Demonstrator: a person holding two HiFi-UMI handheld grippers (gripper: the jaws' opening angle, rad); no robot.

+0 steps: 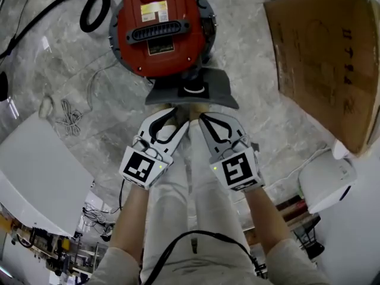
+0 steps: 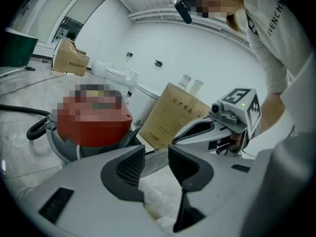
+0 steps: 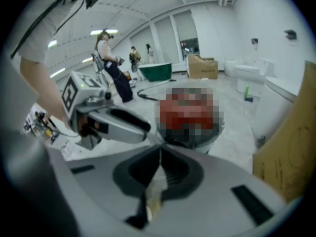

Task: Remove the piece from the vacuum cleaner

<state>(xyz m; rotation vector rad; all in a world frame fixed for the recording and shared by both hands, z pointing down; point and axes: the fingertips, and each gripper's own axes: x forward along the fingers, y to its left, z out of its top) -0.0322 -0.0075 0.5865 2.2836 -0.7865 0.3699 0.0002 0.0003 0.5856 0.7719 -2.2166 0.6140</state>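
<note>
- A thick black hose (image 1: 94, 9) loops over the grey marbled floor (image 1: 255, 52) at the far left. It trails away from the machine, so it lies clear of the side being worked on.
- The round red vacuum cleaner with a grey rim (image 1: 157, 31) stands on the floor, far from the person. It sits squarely ahead, probably so that both hands can reach it evenly.
- The dark grey, flat, wedge-shaped piece with a round socket (image 1: 221, 92) lies against the vacuum cleaner's near edge, between the machine and the person. I cannot tell whether it is clipped on. It looks like the part to take off.
- The left tongs (image 1: 177, 119) hang just on the near side of that piece. Their jaws are apart with nothing between them, seemingly ready to take one side of it.
- The right tongs (image 1: 203, 119) sit just beside the left tongs, tips close together. Their jaws are closed and empty, so they would have to part before gripping.
- A flat brown cardboard sheet (image 1: 323, 58) lies at the far right, well apart from the work.
</note>
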